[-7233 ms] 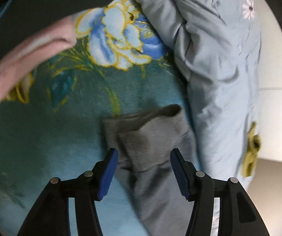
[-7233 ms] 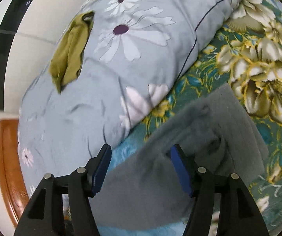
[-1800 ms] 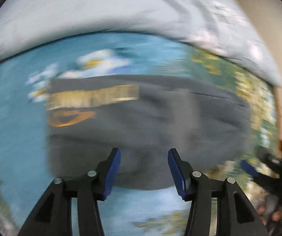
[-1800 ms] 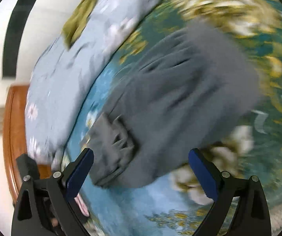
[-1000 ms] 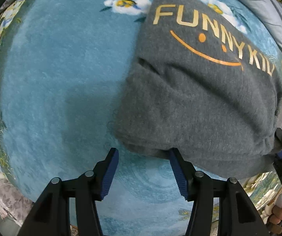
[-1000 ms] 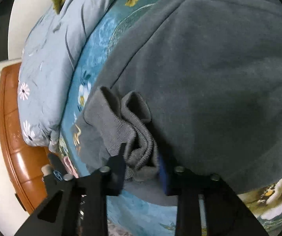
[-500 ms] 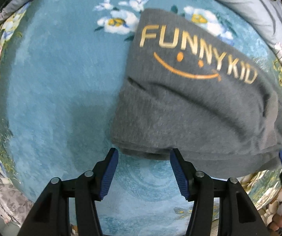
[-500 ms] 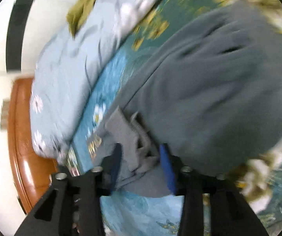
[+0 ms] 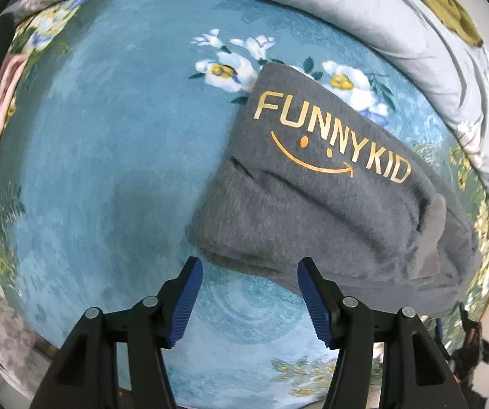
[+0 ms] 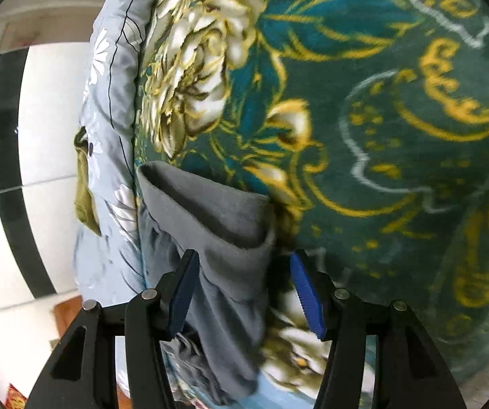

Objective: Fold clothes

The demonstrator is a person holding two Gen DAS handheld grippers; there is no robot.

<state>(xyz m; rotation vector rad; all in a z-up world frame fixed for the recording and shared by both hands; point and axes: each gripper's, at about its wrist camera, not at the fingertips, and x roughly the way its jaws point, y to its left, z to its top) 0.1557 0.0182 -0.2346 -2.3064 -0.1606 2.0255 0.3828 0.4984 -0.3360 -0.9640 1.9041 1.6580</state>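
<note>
the left gripper [image 9: 249, 294] pointed straight down, jaws apart and empty, above the near edge of the folded grey fleece sweatshirt [image 9: 329, 211] (gold lettering up) on the teal floral blanket [image 9: 115, 156]. the right gripper [image 10: 242, 288], angled downward, had just been opening around the sweatshirt's hem, pads clear. a pale blue quilt [image 9: 363, 6] lay along the blanket's far edge.

You saw a grey sweatshirt [image 9: 329, 225] of soft, matt fleece with shiny gold lettering, lying on a plush, fuzzy teal blanket [image 9: 108, 156]. The pale quilt [image 9: 363, 10] looked like smooth, lightly creased cotton. Your left gripper [image 9: 249, 293] had matt black plastic arms, ribbed blue pads [image 9: 312, 300] and small metal pins.
</note>
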